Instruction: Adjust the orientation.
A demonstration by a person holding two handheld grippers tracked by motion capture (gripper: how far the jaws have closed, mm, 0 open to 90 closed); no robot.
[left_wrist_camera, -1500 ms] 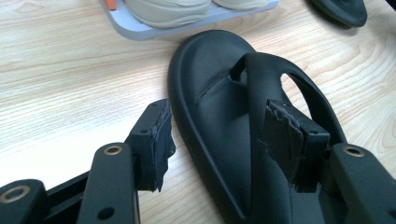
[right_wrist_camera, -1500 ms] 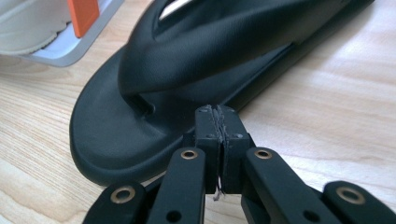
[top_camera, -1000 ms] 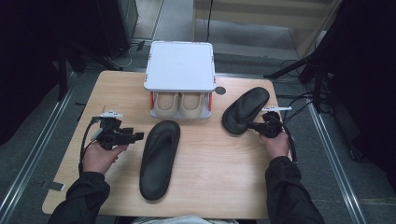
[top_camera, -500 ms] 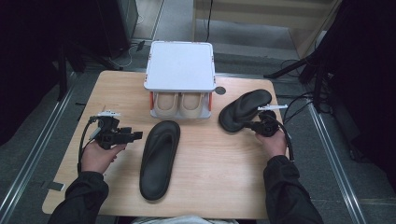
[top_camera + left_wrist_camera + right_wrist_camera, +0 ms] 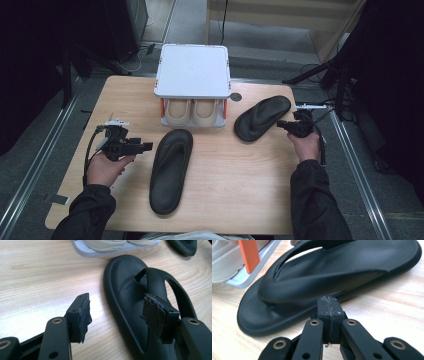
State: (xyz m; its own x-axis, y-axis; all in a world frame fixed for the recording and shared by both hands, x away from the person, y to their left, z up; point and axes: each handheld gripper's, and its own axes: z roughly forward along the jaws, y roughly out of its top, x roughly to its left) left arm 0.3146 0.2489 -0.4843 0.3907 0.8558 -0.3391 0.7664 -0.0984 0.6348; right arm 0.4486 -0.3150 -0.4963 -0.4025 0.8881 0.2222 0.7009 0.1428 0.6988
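Black rubber flip-flop sandal (image 5: pixel 170 170) lies flat on my light wooden counter (image 5: pixel 240 190), in the middle, its long axis running from the near edge away toward a small white two-tier shoe rack (image 5: pixel 193 70) that holds a beige pair of shoes (image 5: pixel 194 112). My left hand-held gripper (image 5: pixel 141 146) sits just to the sandal's left, pointing across at it, jaws spread wide apart and empty; in the left gripper view the sandal's strap (image 5: pixel 160 282) lies just beyond the far jaw. A second matching black sandal (image 5: pixel 262 117) rests at an angle to the right of the rack, propped slightly off the wood. My right hand-held gripper (image 5: pixel 282 124) is beside its near edge, jaws pressed together on nothing. I judge the left gripper nearer the central sandal, needing a short sideways reach.
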